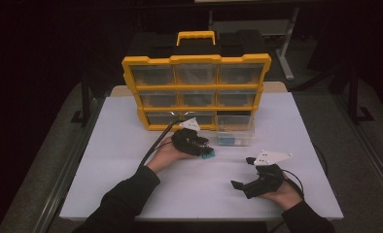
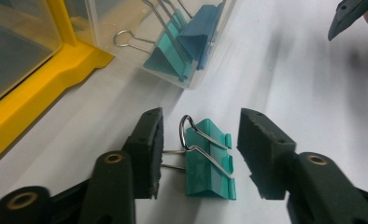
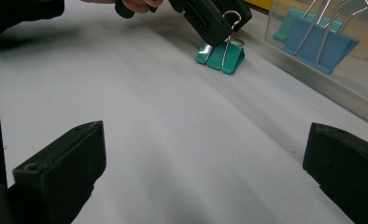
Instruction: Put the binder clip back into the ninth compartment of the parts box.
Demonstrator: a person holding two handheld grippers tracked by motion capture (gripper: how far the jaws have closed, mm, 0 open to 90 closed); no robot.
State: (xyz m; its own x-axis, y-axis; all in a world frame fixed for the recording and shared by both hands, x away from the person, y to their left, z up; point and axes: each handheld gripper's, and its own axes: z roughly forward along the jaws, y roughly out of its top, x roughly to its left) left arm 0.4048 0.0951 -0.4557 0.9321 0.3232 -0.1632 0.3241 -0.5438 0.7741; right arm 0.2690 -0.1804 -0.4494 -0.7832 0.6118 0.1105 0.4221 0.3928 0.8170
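A teal binder clip lies on the white table with its wire handles folded. My left gripper stands open around it, one jaw on each side. The right pad is clear of the clip and the left pad is close to a wire handle. In the high view the clip is at the tip of the left gripper, just in front of the organizer. The right gripper view has the clip under the left gripper. My right gripper rests near the table's front right, open wide and holding nothing.
A clear plastic drawer holding blue and teal binder clips stands on the table right of the left gripper. Behind it rises a yellow organizer with several clear drawers. The white table has bare room at front left.
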